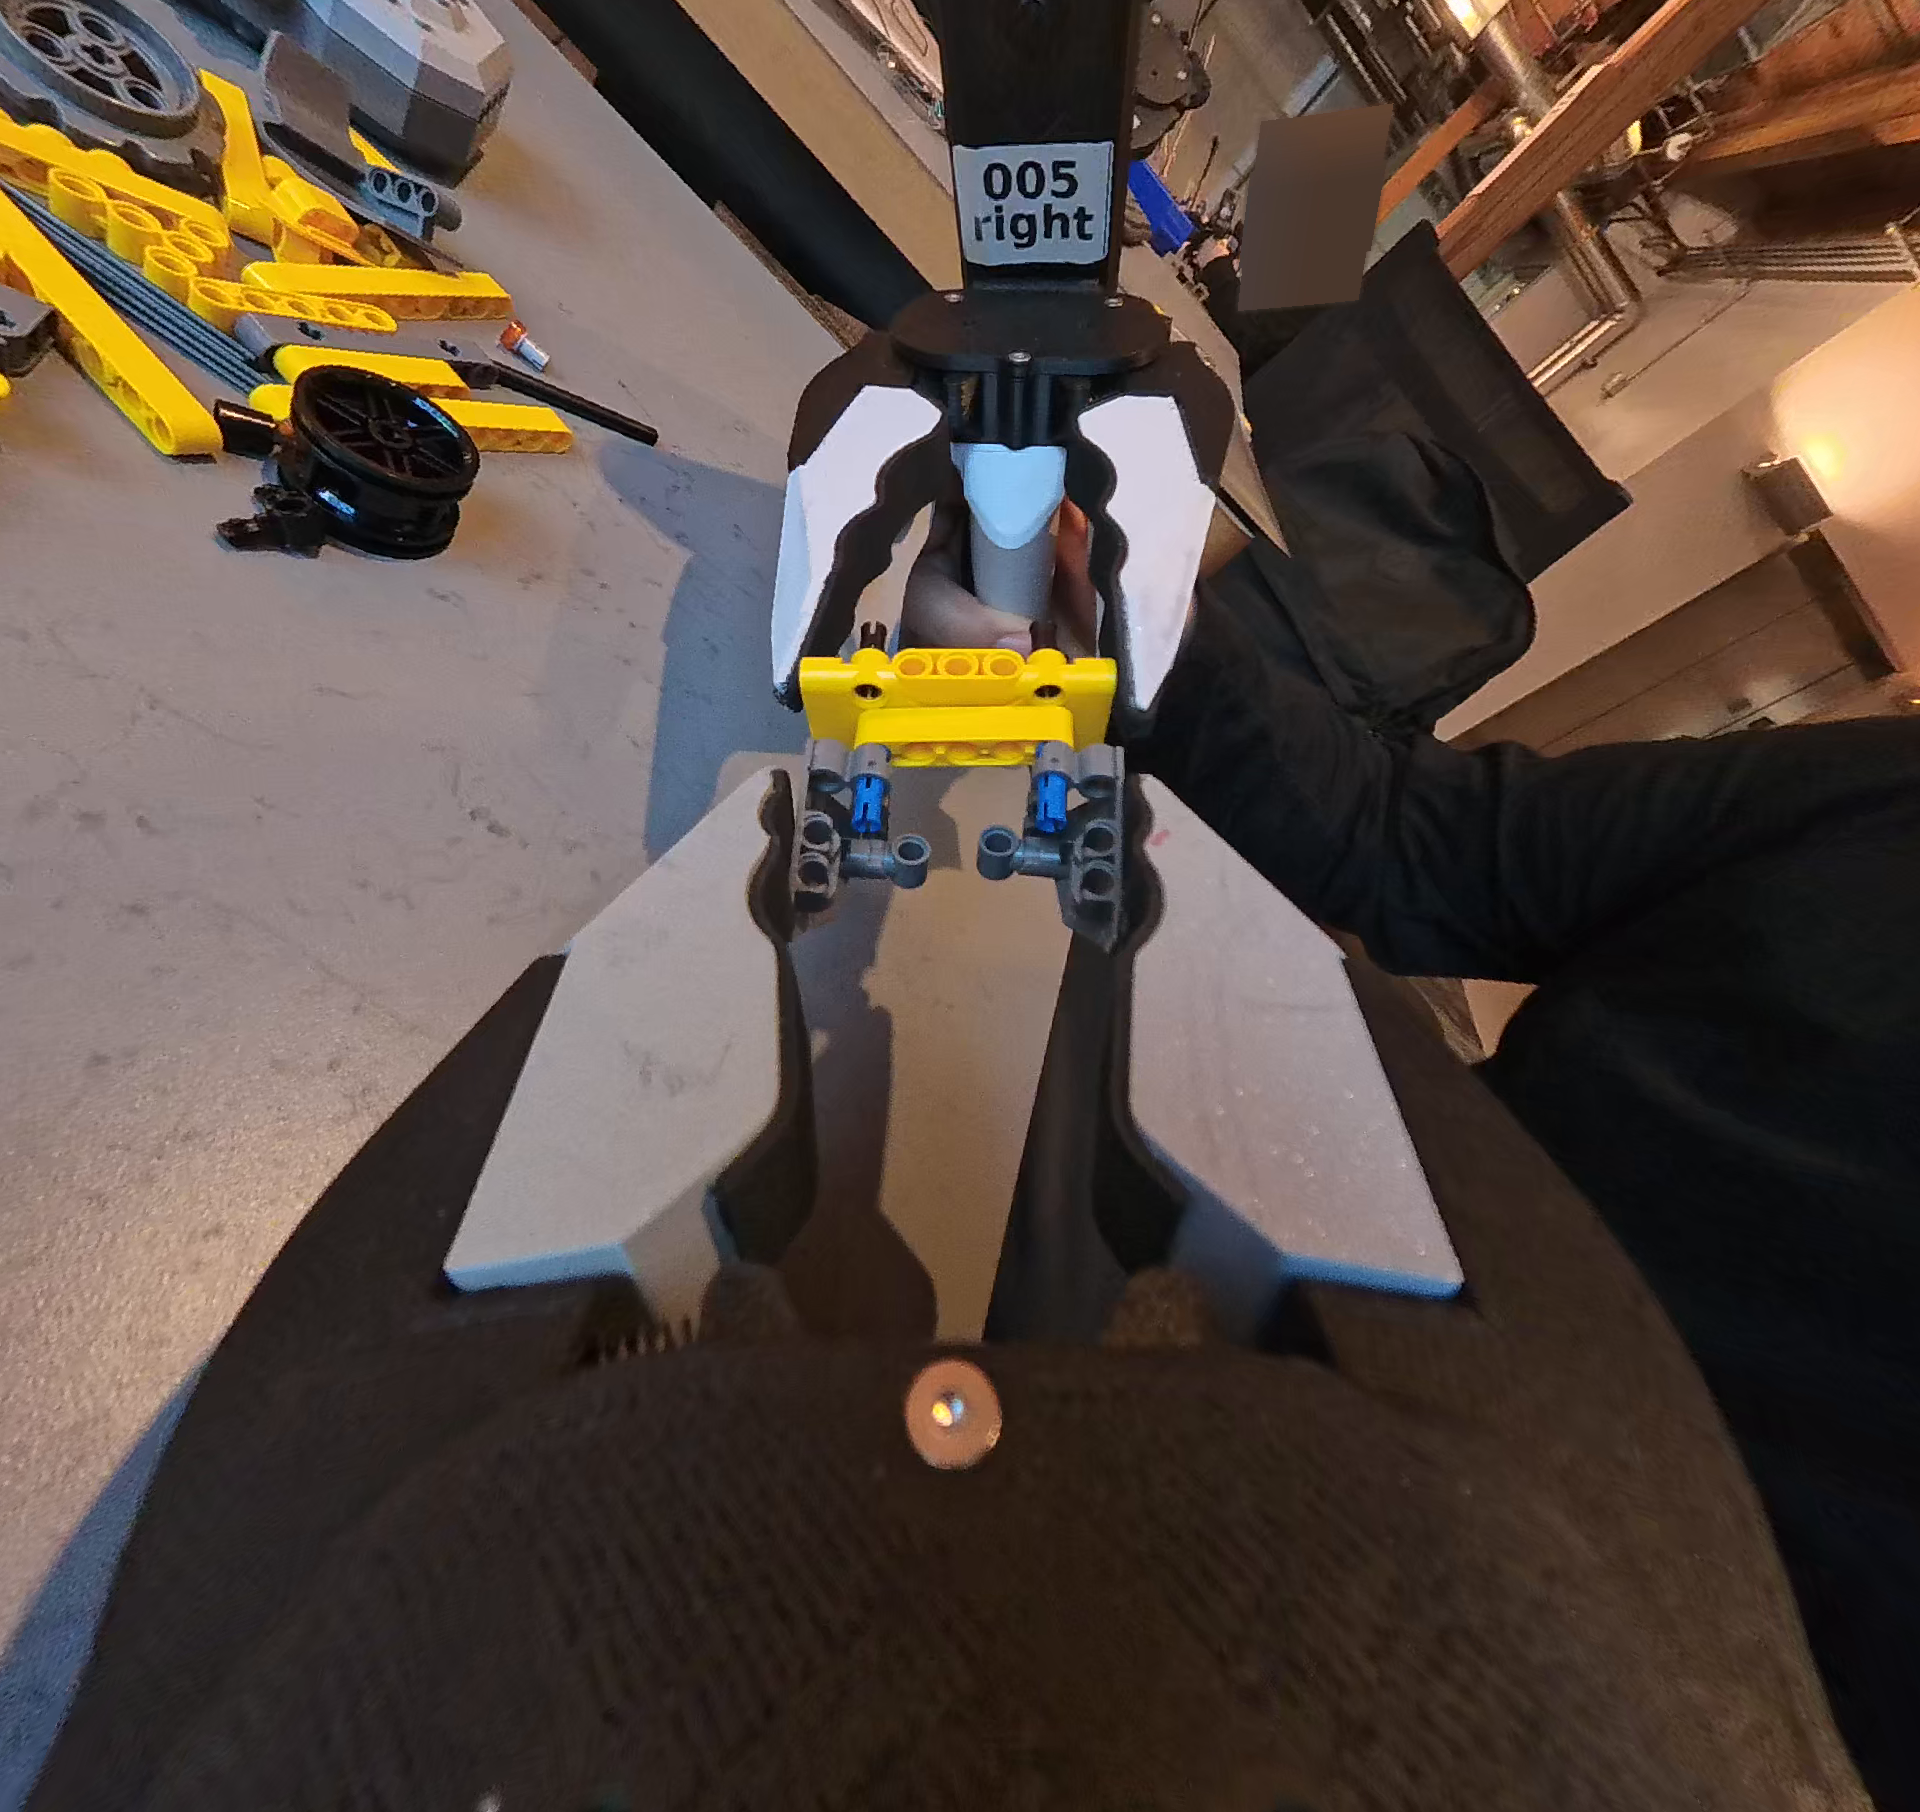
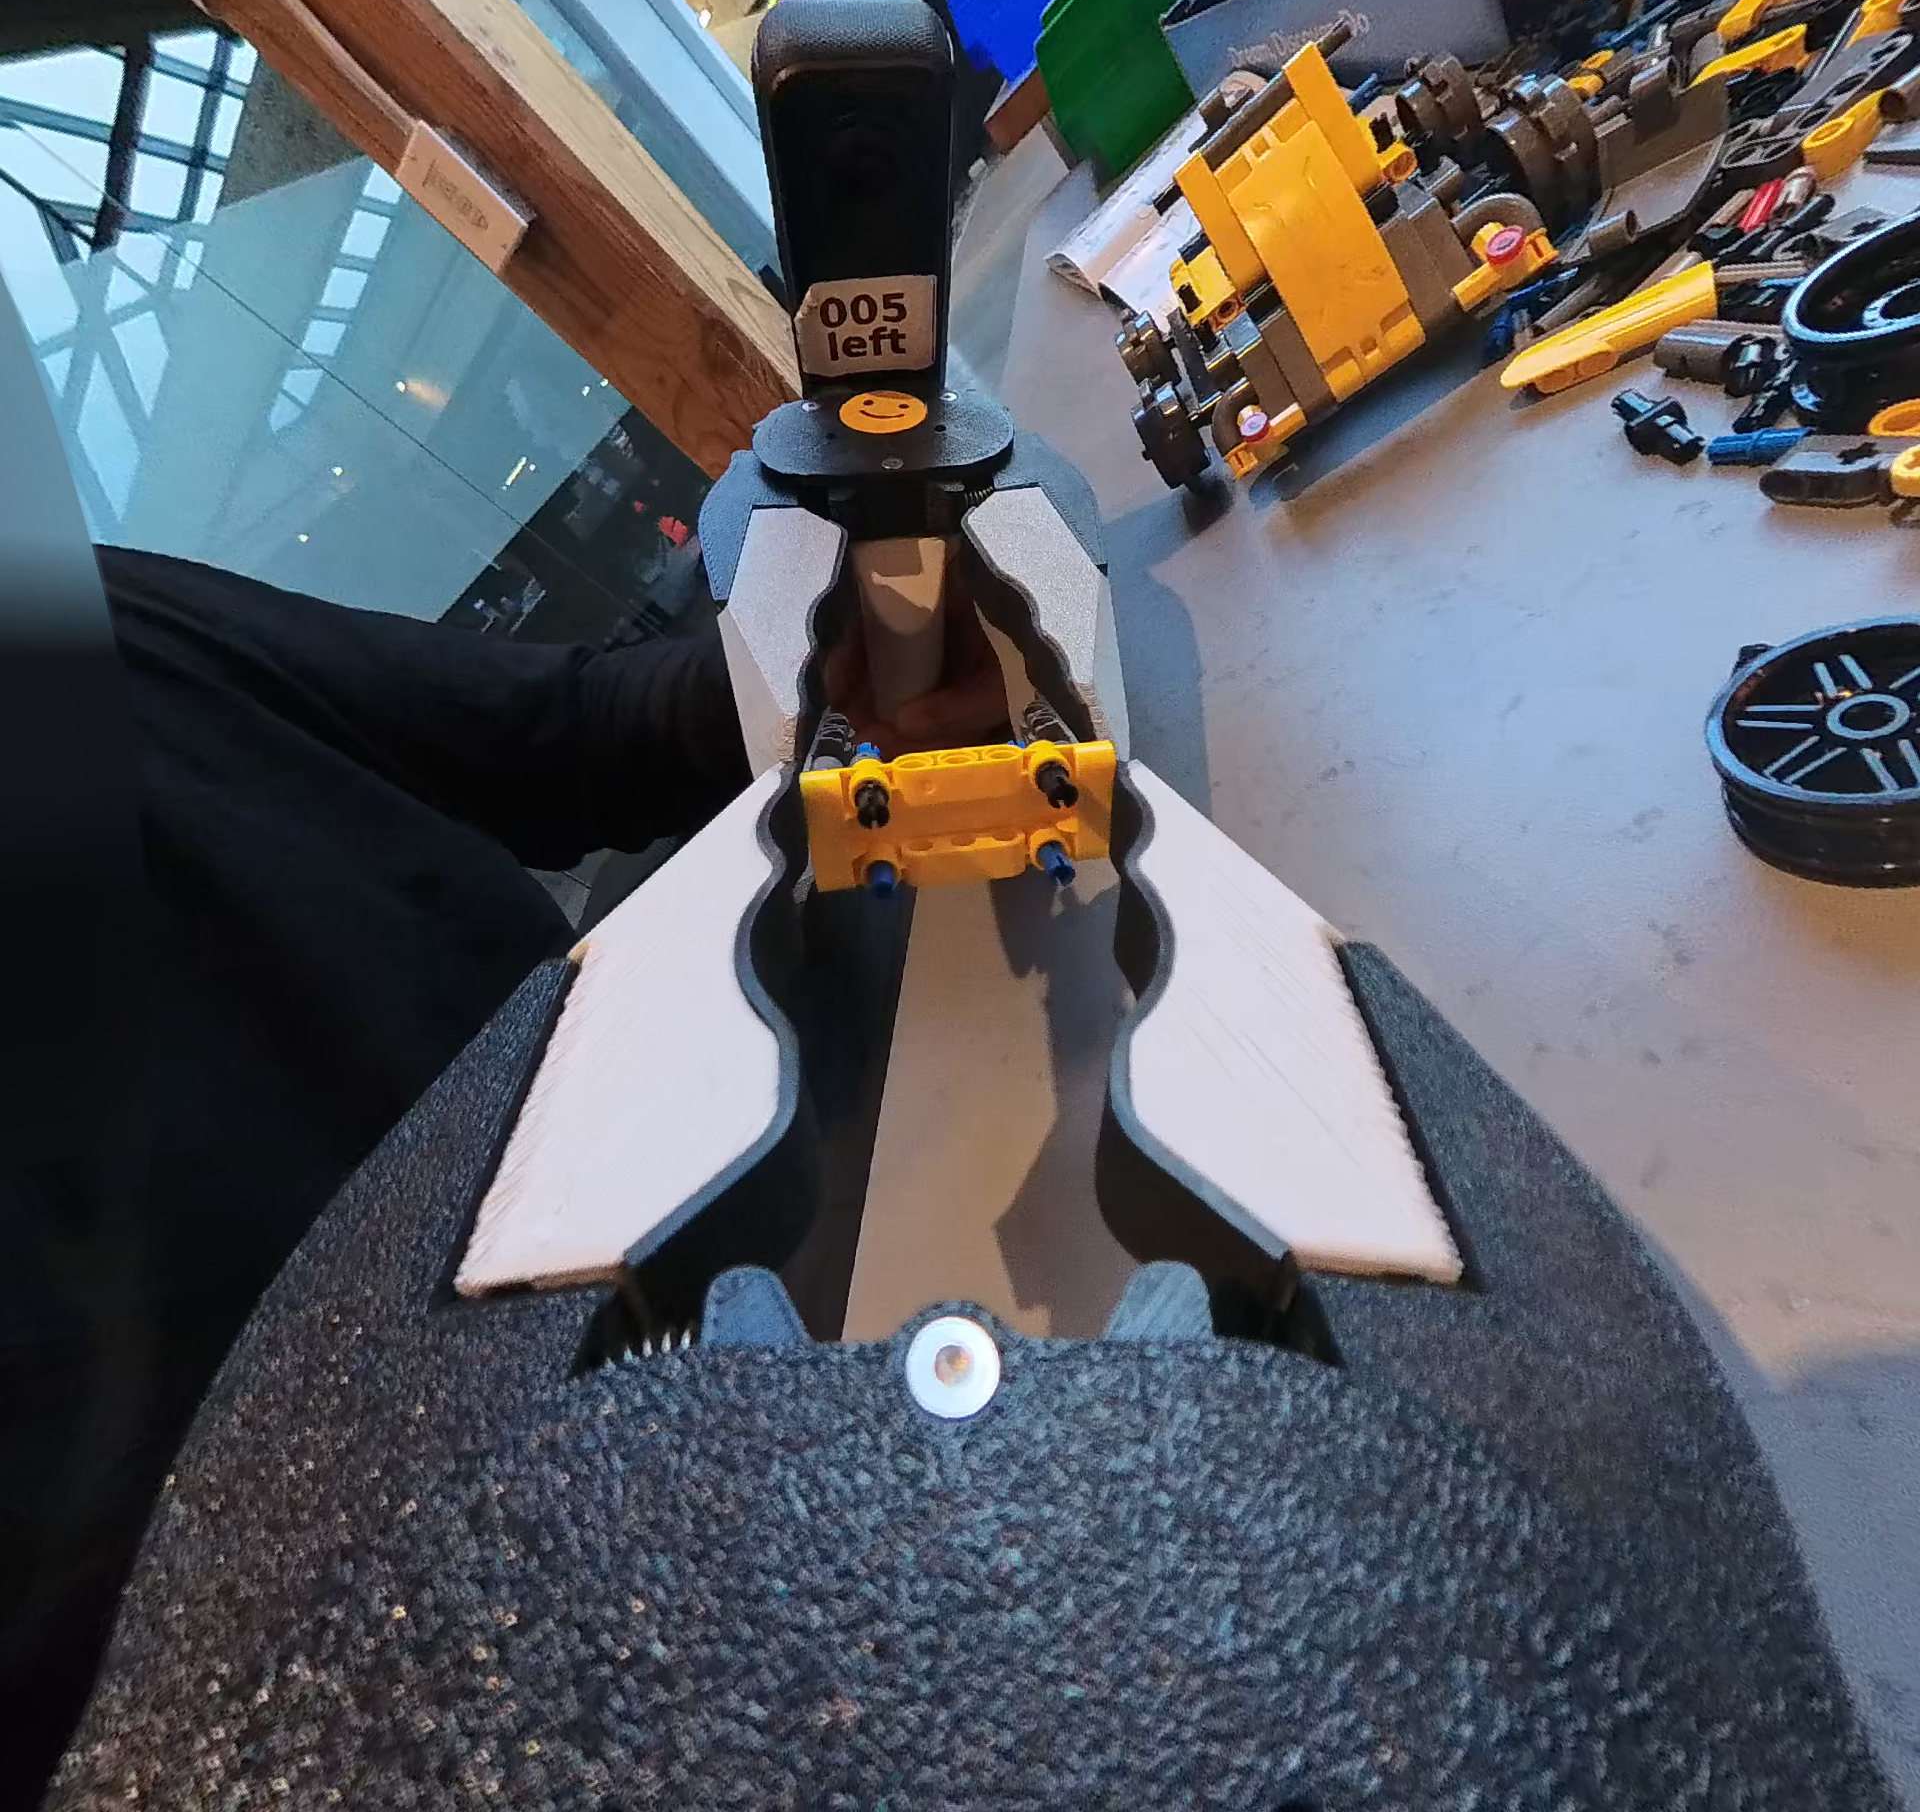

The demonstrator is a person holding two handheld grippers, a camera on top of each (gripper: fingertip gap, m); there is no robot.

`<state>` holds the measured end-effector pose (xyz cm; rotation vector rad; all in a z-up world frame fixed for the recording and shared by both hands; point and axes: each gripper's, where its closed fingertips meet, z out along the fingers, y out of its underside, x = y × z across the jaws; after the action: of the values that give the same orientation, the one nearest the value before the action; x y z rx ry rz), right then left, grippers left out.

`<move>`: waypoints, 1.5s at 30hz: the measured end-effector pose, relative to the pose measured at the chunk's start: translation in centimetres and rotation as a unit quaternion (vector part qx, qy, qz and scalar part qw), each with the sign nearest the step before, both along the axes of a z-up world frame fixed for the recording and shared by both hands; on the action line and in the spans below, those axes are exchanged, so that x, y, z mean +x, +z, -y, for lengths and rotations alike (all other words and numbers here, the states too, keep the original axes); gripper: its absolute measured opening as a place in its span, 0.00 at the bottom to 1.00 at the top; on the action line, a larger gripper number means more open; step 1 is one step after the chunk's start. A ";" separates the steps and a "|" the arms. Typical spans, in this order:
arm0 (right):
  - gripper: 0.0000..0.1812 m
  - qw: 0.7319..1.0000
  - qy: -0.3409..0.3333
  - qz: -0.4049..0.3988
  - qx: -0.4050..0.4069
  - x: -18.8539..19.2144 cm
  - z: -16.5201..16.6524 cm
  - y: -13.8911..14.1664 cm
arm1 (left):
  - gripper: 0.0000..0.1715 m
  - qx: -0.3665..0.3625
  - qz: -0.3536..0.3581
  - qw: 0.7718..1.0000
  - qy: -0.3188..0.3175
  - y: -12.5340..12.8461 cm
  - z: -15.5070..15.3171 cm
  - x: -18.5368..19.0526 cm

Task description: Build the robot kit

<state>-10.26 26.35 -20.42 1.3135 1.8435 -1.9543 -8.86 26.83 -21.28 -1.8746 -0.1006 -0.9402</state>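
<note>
Above the grey surface [image 1: 312, 827], near its edge, your left gripper [image 1: 961, 858] and right gripper [image 2: 961, 827] have fingers clamped on the yellow-and-grey brick assembly [image 1: 956, 723]; keep both grips level.

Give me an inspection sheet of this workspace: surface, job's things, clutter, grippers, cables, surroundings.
Surface: grey table, scuffed, parts spread over it.
Job's things: small building-brick assembly, yellow frame with grey connectors and blue pins, held in the air between both grippers.
Clutter: yellow beams, black wheel, second black wheel, half-built yellow vehicle, loose small parts.
Grippers: left gripper shut on the grey connectors; right gripper shut on the yellow frame; they face each other.
Cables: nothing seen.
Surroundings: wooden beam, glass panels, blue and green sheets, person's black sleeve.
</note>
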 end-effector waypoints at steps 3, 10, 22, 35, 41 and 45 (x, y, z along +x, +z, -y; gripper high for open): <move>0.32 1.000 -0.001 0.001 0.000 0.0 0.0 0.0 | 0.36 0.000 0.001 1.000 0.000 0.0 0.0 0.0; 0.32 1.000 -0.005 0.001 -0.004 -0.1 -0.1 0.1 | 0.36 0.000 0.014 1.000 0.000 0.1 0.0 -0.1; 0.32 1.000 -0.014 -0.020 -0.002 -0.2 -0.1 0.6 | 0.36 0.028 0.007 1.000 0.008 0.8 0.1 -0.1; 0.32 0.997 -0.009 -0.057 0.042 0.2 0.3 0.7 | 0.36 0.054 -0.084 0.995 -0.012 1.2 0.4 -0.1; 0.32 0.996 -0.026 -0.072 0.049 0.0 -0.3 1.0 | 0.36 0.076 -0.087 0.992 -0.048 1.7 1.1 0.2; 0.32 0.995 -0.029 -0.081 0.055 0.0 -0.4 1.1 | 0.36 0.060 -0.174 0.981 -0.065 0.3 1.5 -0.2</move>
<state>-10.27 26.72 -19.31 1.2861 2.0361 -2.0718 -9.06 25.31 -20.94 -1.9211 0.2867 -0.6755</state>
